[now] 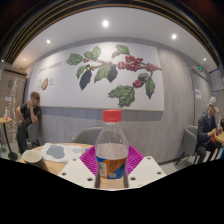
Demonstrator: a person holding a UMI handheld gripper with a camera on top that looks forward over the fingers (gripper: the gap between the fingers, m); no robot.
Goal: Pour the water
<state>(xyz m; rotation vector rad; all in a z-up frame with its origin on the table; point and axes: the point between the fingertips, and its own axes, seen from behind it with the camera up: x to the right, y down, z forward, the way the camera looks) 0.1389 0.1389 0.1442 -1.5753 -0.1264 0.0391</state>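
Note:
A clear plastic bottle [111, 150] with a red cap and an orange label stands upright between my two fingers. My gripper [111, 163] is shut on the bottle, with the pink pads [92, 160] pressing its sides at label height. The bottle is held up above a wooden table [68, 155]. A white paper cup [33, 157] sits on the table to the left of the fingers, beyond them.
A pale blue object [55, 152] lies on the table beside the cup. A chair back [88, 134] stands behind the bottle. A person [31, 118] sits at the left, another person [207, 128] at the right. A wall with a leaf mural [112, 72] is behind.

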